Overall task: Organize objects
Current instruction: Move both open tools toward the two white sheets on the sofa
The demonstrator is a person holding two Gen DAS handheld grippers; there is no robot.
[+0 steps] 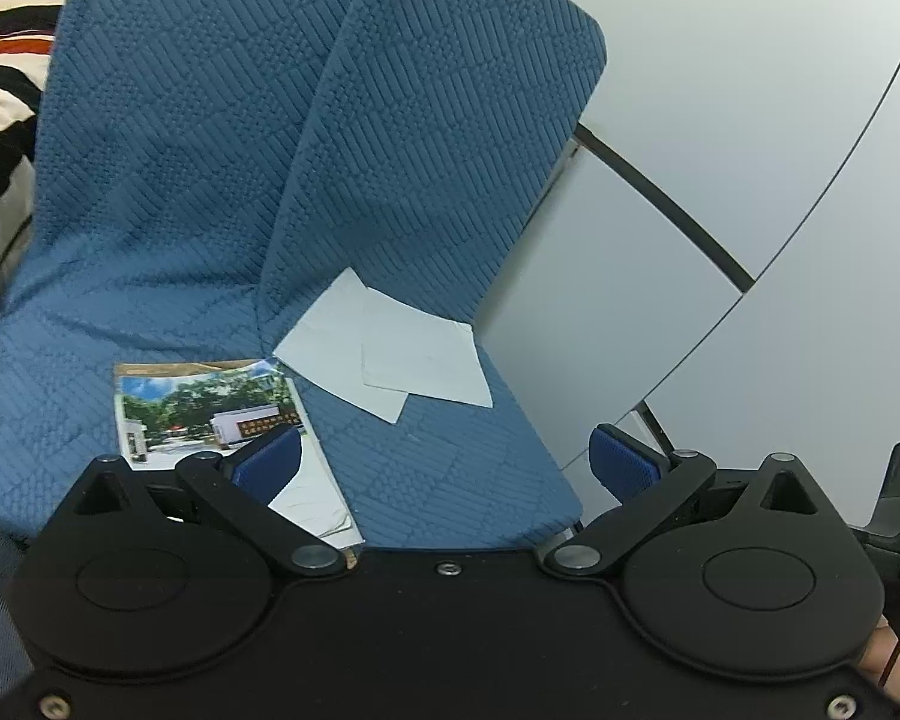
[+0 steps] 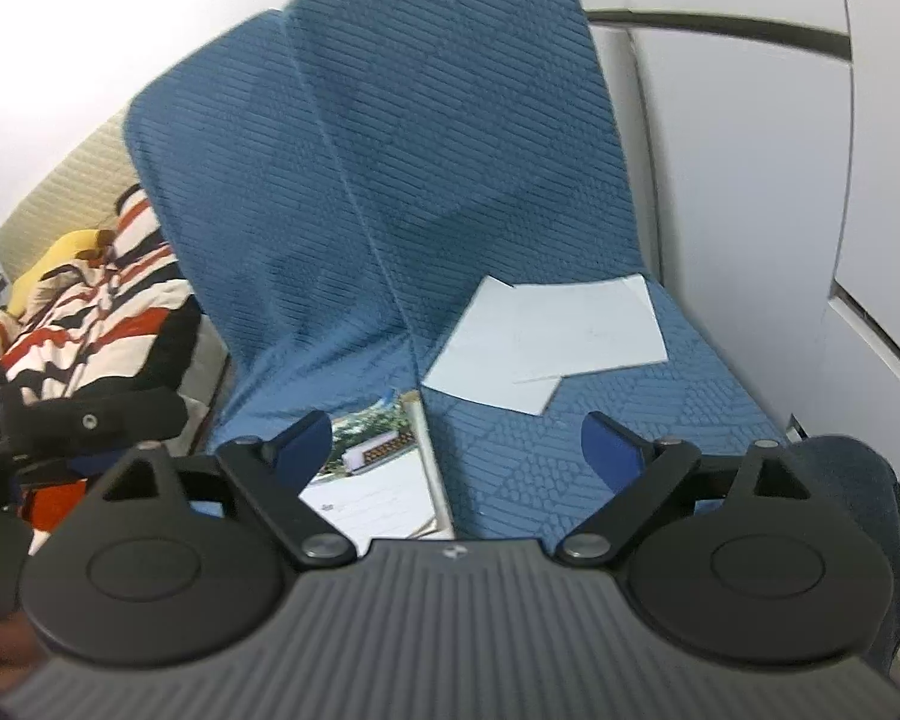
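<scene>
Left wrist view: booklet (image 1: 210, 414) lies under the left jaw; both grippers' jaws gape, holding nothing.

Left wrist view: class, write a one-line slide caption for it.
Open left hand-held gripper hovers over a blue quilted seat holding a photo booklet and two overlapping paper sheets.

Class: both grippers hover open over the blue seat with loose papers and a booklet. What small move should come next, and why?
Probably ease the right gripper forward and down toward the near corner of the white sheets. Its jaws stand open and empty, the two sheets overlap loosely on the blue cushion just ahead, and the booklet lies beside them, apart, nearer the left gripper.
</scene>
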